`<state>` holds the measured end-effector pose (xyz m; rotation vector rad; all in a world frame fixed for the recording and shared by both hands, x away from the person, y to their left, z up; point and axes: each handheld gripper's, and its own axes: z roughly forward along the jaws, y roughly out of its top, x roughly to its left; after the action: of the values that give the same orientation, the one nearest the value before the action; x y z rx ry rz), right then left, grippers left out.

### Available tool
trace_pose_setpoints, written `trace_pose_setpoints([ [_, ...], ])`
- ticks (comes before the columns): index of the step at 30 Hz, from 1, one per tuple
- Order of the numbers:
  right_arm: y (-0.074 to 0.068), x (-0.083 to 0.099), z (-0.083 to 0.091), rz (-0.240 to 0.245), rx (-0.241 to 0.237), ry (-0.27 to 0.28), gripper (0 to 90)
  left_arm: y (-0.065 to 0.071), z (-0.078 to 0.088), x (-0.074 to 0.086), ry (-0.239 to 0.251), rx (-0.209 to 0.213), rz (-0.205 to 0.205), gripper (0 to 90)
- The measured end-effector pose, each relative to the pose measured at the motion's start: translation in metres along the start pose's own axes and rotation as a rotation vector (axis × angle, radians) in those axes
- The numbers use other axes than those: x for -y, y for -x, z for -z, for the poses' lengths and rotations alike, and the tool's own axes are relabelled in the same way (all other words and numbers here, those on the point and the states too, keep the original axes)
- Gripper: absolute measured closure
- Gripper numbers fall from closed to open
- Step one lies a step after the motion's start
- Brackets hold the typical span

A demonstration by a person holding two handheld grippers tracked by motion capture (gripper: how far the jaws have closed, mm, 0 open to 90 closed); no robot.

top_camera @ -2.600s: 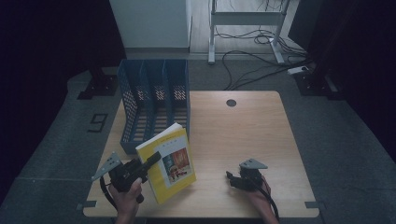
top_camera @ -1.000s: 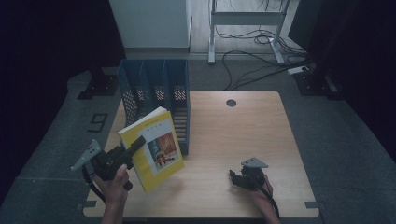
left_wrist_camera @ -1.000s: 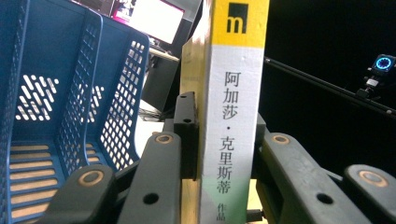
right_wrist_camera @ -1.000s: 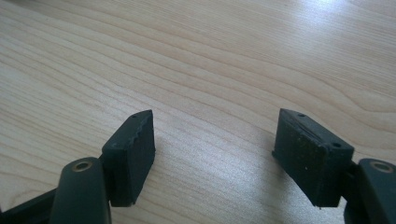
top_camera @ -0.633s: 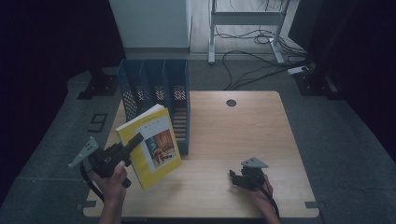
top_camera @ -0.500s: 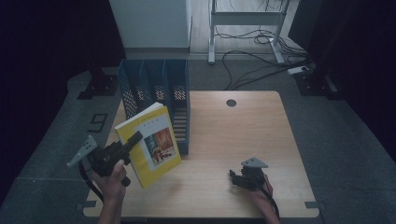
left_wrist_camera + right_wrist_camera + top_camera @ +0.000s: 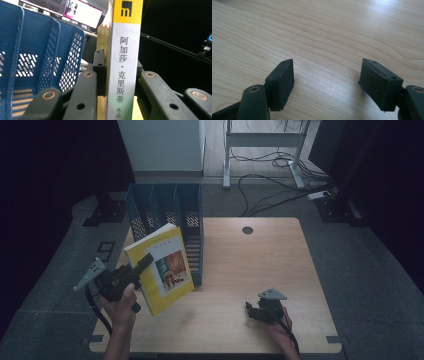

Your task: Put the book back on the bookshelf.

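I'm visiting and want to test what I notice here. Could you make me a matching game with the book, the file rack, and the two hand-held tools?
Things:
1. book
2. file rack
3. left tool
4. right tool

States:
A. blue, standing at the table's far left
B. open, nothing between its jaws, low over the bare wood
C. yellow cover, lifted off the table
D. clamped on the spine

Pairs: 1-C, 2-A, 3-D, 4-B

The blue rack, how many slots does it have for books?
3. The blue rack has three slots side by side: left, middle and right. The yellow book, held in the left gripper, hides their front ends.
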<state>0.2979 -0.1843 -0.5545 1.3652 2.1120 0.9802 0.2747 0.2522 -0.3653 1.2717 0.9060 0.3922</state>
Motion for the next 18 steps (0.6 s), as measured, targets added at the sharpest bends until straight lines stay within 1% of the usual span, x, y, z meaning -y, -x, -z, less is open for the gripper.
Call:
trace_pose_setpoints([
  [8, -0.001, 0.0, 0.0, -0.003, 0.003, -0.004, 26.5, -0.002, -0.009, -0.007, -0.006, -0.017, -0.011, 75.2],
  [18, 0.0, 0.0, 0.0, -0.003, 0.005, -0.004, 26.4, -0.008, -0.021, -0.013, -0.004, -0.045, -0.005, 75.2],
])
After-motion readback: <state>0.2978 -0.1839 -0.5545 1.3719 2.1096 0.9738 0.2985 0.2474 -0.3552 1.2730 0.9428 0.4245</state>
